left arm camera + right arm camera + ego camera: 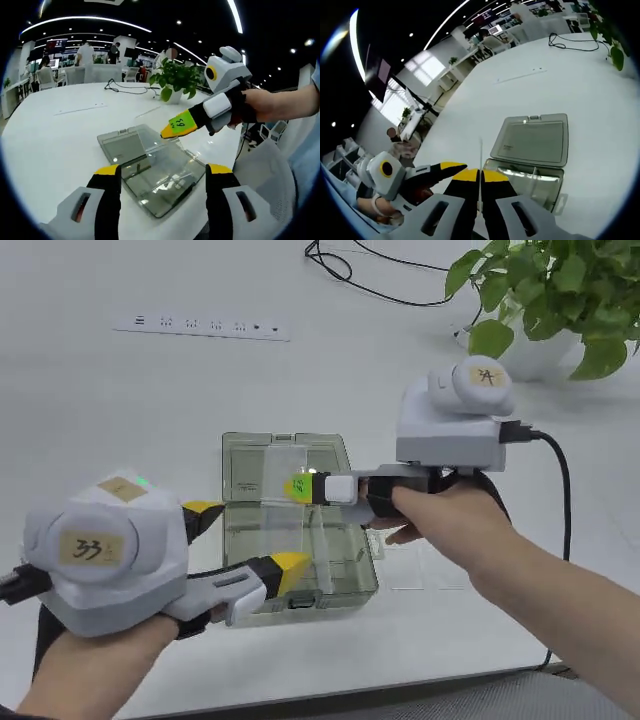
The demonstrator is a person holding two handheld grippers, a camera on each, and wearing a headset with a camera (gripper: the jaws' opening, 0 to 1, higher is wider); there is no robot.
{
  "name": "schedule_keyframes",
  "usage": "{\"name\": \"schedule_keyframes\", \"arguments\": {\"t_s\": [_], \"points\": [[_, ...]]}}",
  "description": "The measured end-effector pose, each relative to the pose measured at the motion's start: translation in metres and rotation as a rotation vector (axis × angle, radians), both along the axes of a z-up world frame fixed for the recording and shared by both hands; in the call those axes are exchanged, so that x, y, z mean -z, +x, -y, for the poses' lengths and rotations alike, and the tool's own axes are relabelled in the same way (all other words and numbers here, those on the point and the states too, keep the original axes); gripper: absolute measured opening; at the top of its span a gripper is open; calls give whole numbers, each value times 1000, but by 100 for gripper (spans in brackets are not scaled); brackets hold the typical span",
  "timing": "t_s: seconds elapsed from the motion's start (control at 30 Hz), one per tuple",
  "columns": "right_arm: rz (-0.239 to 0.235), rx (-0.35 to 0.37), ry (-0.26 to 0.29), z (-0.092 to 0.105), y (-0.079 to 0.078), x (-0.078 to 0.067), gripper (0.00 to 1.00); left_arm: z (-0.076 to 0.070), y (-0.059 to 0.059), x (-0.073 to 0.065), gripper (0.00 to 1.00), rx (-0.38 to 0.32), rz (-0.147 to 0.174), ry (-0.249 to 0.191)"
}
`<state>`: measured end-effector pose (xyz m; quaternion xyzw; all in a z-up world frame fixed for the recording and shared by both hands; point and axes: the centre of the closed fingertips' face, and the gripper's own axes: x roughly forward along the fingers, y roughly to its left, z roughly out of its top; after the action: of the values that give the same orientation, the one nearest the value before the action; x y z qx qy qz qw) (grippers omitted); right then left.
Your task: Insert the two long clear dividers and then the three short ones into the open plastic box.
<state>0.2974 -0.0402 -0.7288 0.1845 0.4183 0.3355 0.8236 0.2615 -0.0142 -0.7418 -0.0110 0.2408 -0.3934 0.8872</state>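
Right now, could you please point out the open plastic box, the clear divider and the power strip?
open plastic box (246,472), head view, bare part of its raised lid.
clear divider (288,461), head view, middle of its flat face.
power strip (200,326), head view, middle of its top.

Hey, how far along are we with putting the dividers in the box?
One divider looks seated in the open box. The right gripper is shut on another clear divider over it; the left gripper is open. Faint clear pieces on the table are left.

Left gripper (164,170) jaws apart, right gripper (480,175) jaws together.
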Motion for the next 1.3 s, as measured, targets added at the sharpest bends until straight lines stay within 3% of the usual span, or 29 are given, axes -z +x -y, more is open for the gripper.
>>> {"name": "schedule_keyframes", "arguments": {"t_s": [0.07, 0.17, 0.27, 0.33, 0.43, 0.53, 0.67, 0.73, 0.8, 0.87, 0.97, 1.3], "points": [[-13, -1, -12, 2, -1, 1, 2, -3, 0, -2, 73, 21, 29, 8], [-31, -3, -14, 4, 1, 3, 2, -7, -2, 0, 80, 53, 39, 18], [-52, 8, -3, 7, 4, 0, 2, -10, -6, 5, 89, 125, 60, 60], [-71, 10, -2, 9, 6, -2, 2, -13, -7, 8, 96, 167, 92, 95], [-79, -6, -27, 10, 7, -3, 2, -18, -7, 11, 100, 197, 112, 130], [-108, 1, -32, 12, 10, -3, 2, -21, -8, 14, 100, 219, 105, 141], [-184, 15, -43, 14, 9, 2, 2, -25, -7, 17, 100, 229, 110, 155], [-268, 25, -55, 15, 2, 9, 2, -26, -6, 17, 100, 221, 109, 149], [-298, 39, -77, 18, 2, 14, 2, -27, -5, 16, 100, 211, 109, 140], [-336, 49, -57, 16, 1, 13, 2, -28, -5, 16, 100, 202, 109, 128], [-362, 57, -58, 14, 4, 15, 2, -30, -5, 18, 100, 194, 104, 125], [-509, 17, -149, 7, -4, 28, 2, -35, -14, 26, 100, 194, 87, 116]]}}
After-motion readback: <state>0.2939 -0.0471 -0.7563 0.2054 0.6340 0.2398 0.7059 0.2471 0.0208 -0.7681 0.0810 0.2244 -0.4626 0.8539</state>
